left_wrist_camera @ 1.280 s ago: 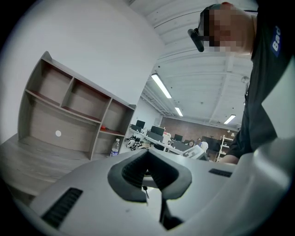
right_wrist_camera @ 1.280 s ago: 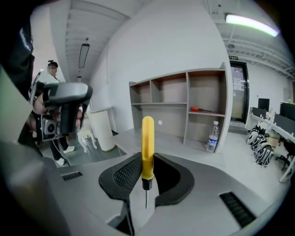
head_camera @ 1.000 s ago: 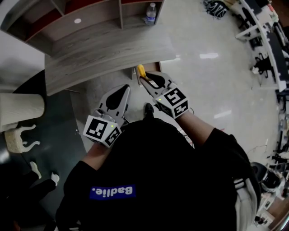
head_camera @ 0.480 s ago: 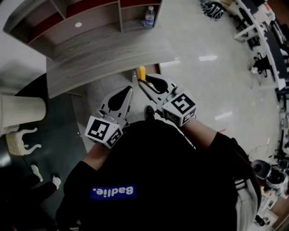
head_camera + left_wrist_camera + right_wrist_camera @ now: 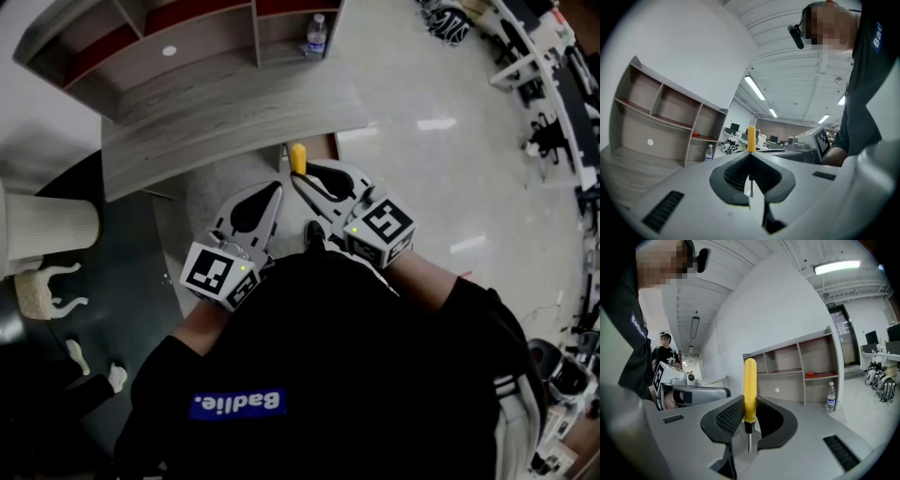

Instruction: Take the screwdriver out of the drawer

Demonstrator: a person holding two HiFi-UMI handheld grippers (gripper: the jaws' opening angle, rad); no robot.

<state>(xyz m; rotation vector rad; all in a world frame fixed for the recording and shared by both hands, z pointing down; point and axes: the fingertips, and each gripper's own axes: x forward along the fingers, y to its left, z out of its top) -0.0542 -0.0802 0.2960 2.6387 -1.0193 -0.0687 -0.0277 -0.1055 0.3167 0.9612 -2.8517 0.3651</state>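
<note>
A screwdriver (image 5: 298,157) with a yellow handle (image 5: 750,380) stands upright in my right gripper (image 5: 302,173), which is shut on the lower part of the handle. The thin metal shaft (image 5: 749,439) points down between the pads. The tool hangs in the air just off the front edge of the grey wooden desk (image 5: 225,112). My left gripper (image 5: 274,187) is beside it on the left, shut and holding nothing. In the left gripper view the closed tips (image 5: 750,155) point at the yellow handle (image 5: 751,138). A brown drawer edge (image 5: 323,142) shows under the desk top.
A shelf unit (image 5: 187,42) stands on the back of the desk with a water bottle (image 5: 316,36) at its right end. Polished floor (image 5: 441,169) stretches to the right. Office desks and chairs (image 5: 553,103) line the far right. White figurines (image 5: 42,286) sit at the left.
The right gripper has lifted and drawn back toward the person, screwdriver still gripped. The left gripper has stayed almost where it was.
</note>
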